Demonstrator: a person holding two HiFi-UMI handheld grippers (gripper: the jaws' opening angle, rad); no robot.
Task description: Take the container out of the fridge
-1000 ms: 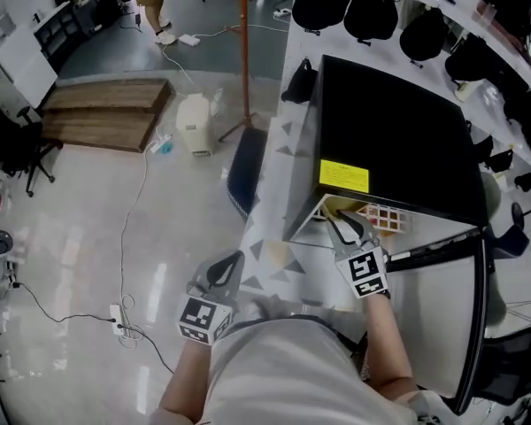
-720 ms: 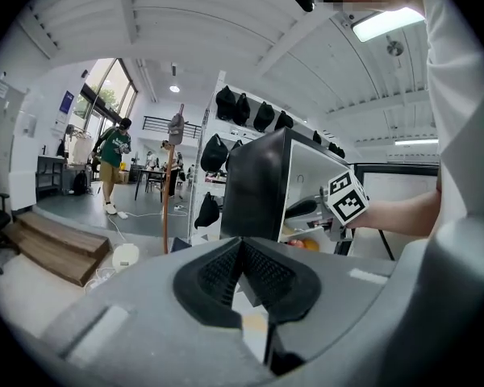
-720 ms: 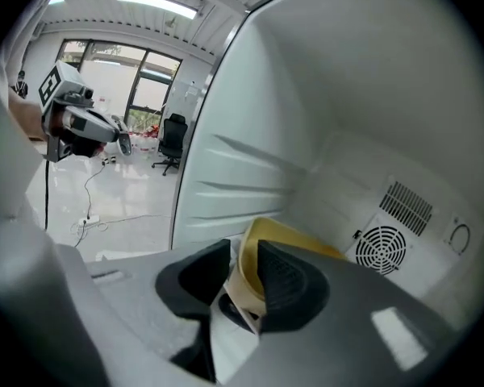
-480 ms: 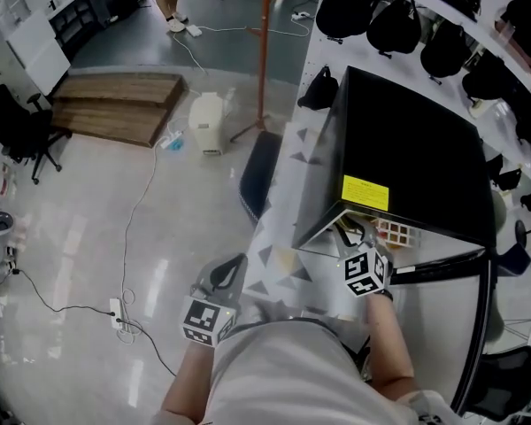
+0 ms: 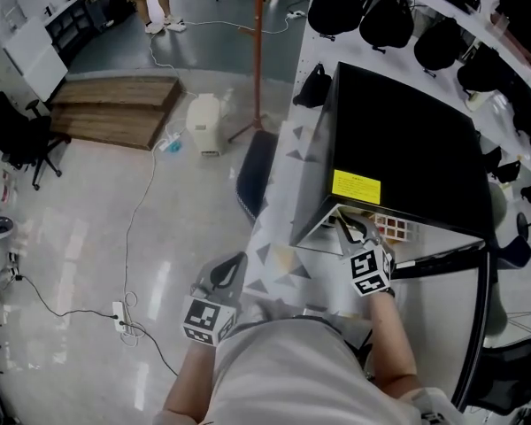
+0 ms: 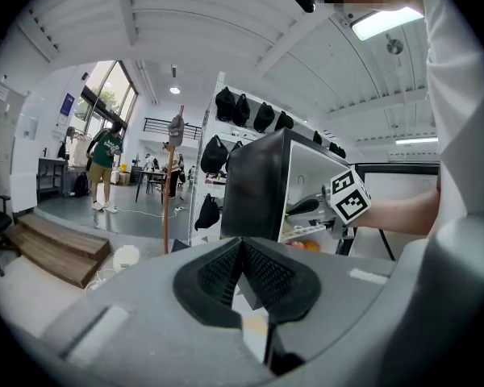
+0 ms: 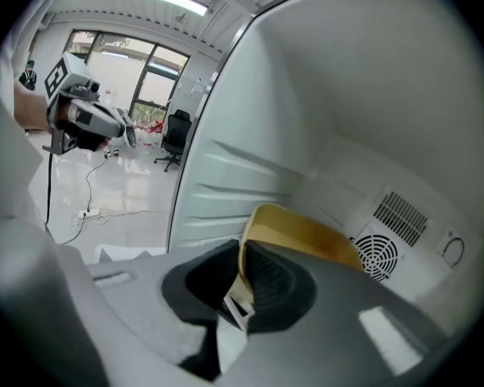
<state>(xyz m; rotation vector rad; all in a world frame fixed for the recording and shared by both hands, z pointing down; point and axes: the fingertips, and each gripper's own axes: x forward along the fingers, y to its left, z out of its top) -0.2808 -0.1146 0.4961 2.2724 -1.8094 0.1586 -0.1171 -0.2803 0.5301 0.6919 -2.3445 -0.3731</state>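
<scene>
A black mini fridge (image 5: 398,149) stands on a table with its door (image 5: 435,257) swung open to the right. My right gripper (image 5: 355,231) reaches into its opening. In the right gripper view the right gripper (image 7: 244,252) is shut on the rim of a yellow container (image 7: 302,232), which is inside the white fridge chamber. A bit of the yellow container (image 5: 342,222) shows at the fridge mouth. My left gripper (image 5: 223,275) hangs low at the left, away from the fridge. In its own view the left gripper (image 6: 242,244) is shut with nothing between the pads.
A colourful cube (image 5: 392,228) sits inside the fridge beside the container. A patterned cloth (image 5: 279,255) covers the table. Black bags (image 5: 385,20) hang on the wall rack behind. A fan vent (image 7: 375,256) is on the fridge's back wall. A red pole (image 5: 257,51) and a cable (image 5: 137,202) stand on the floor at left.
The head view shifted slightly. My right gripper stays in the fridge opening on the yellow container, with little movement. The left gripper has not moved.
</scene>
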